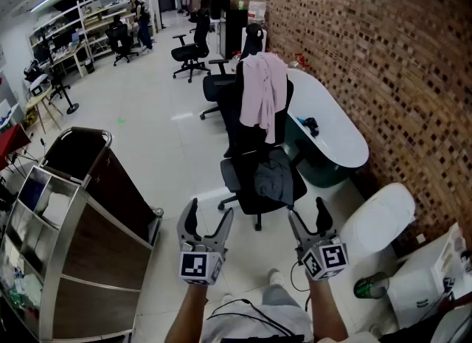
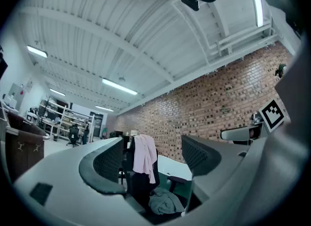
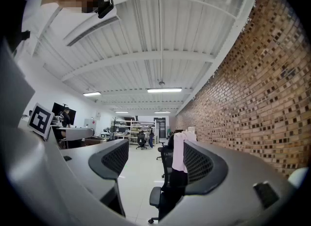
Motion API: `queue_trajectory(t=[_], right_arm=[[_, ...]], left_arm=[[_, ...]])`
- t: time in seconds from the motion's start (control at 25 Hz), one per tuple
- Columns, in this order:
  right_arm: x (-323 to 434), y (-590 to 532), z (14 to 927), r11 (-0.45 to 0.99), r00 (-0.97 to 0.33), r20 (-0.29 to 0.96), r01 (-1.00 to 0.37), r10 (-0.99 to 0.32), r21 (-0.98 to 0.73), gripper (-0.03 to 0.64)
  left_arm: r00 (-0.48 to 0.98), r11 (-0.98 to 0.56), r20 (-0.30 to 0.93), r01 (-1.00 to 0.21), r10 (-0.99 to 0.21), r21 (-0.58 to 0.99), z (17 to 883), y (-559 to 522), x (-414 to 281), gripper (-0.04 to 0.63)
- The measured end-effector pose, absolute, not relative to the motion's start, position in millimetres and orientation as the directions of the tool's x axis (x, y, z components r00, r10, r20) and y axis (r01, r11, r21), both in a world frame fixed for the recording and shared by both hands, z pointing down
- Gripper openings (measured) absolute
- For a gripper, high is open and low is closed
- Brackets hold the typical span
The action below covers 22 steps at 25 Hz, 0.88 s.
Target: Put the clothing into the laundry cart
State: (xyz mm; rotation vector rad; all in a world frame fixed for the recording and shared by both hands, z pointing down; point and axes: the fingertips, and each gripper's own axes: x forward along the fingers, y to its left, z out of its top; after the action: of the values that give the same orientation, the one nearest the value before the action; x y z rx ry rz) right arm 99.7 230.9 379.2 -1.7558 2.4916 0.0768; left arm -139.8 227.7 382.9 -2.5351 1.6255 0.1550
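A pink garment (image 1: pixel 264 96) hangs over the backrest of a black office chair (image 1: pixel 259 179). A grey garment (image 1: pixel 272 175) lies crumpled on that chair's seat. The dark laundry cart (image 1: pixel 96 168) stands to the left, its top open. My left gripper (image 1: pixel 209 218) and right gripper (image 1: pixel 310 216) are held side by side in front of the chair, short of it, both open and empty. In the left gripper view the pink garment (image 2: pixel 144 157) and grey garment (image 2: pixel 165 203) show between the jaws. The right gripper view shows the pink garment (image 3: pixel 179 152) beside the right jaw.
A metal shelf rack (image 1: pixel 37 253) stands at the near left beside the cart. A white oval table (image 1: pixel 328 124) runs along the brick wall on the right, a white round seat (image 1: pixel 376 220) nearer. More office chairs (image 1: pixel 193 50) and people stand far back.
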Motion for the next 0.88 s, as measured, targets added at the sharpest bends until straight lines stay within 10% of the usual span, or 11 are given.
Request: queue_trajectory(t=[0.88], right_arm=[[252.0, 38.8, 388.7, 0.465, -0.450, -0.164, -0.883, -0.878, -0.065, 0.376]], left_arm=[[0.281, -0.286, -0.158, -0.958, -0.946, 0.010, 375.2, 68.3, 15.4, 0.354]])
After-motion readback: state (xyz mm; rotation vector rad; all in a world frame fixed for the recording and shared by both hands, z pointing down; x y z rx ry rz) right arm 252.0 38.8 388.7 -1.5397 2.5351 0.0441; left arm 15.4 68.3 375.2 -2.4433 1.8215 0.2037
